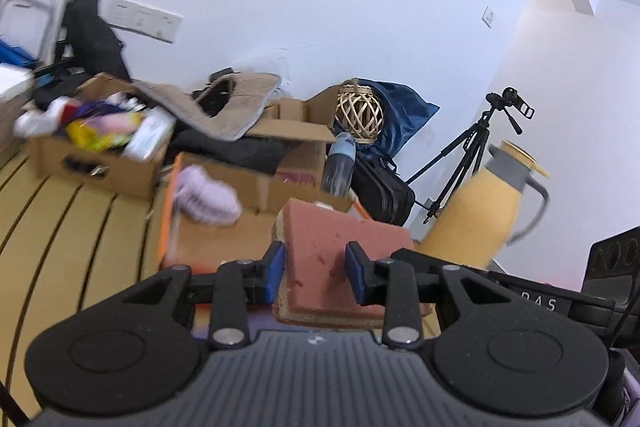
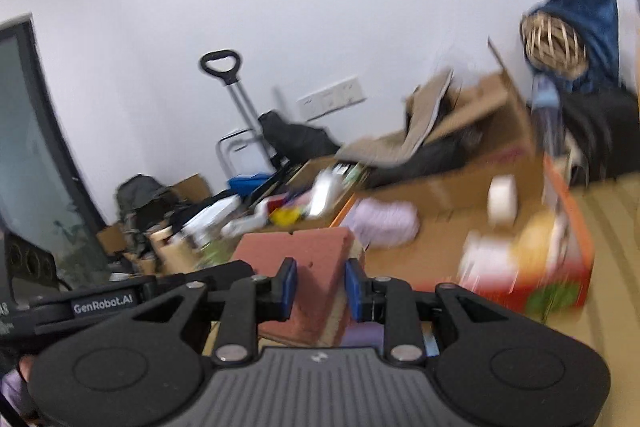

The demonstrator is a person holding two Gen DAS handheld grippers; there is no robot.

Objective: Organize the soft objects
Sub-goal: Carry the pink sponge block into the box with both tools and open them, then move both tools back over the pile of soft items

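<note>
A flat pink foam pad (image 1: 328, 259) with a tan underside is held between both grippers above the wooden floor. My left gripper (image 1: 316, 273) is shut on one edge of it. My right gripper (image 2: 321, 287) is shut on another edge of the same pad (image 2: 304, 267). A fluffy lilac slipper (image 1: 208, 197) lies in the orange-rimmed cardboard box (image 1: 168, 219) ahead; the slipper also shows in the right wrist view (image 2: 384, 221). The right wrist view is motion-blurred.
More cardboard boxes (image 1: 92, 155) with mixed items stand behind, with a beige mat (image 1: 224, 103) draped over them. A wicker lantern (image 1: 359, 113), a yellow thermos jug (image 1: 488, 203), a tripod (image 1: 472, 151) and a black case (image 1: 384, 191) stand to the right.
</note>
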